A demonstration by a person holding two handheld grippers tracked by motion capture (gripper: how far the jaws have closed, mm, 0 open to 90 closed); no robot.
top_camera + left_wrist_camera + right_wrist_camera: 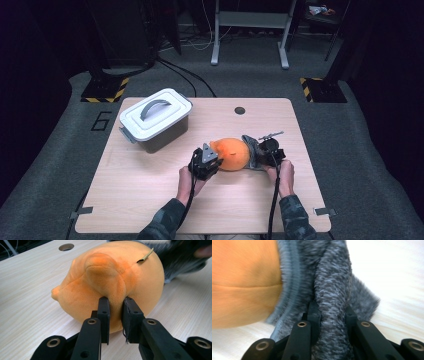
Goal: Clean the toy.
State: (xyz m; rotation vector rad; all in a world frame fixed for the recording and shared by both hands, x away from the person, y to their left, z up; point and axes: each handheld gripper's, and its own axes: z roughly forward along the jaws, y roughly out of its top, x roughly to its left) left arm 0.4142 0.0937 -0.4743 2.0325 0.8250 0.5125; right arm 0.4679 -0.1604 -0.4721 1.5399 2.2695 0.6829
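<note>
Left hand-held gripper (115,312) (level, low) pinches orange plush toy (112,282).

**A test lab, dimly lit around one bright table**

From my remote seat I see a pale wooden table (150,200) mid-frame on grey carpet, hazard-striped base plates (106,90) at upper left and upper right, loose cables (187,75) and a metal stand (250,30) at top centre.

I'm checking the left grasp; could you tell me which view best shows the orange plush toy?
The left gripper view: the orange plush toy appears whole, a fold pinched. The high view shows it small; the right gripper view shows a blurred orange edge.
</note>
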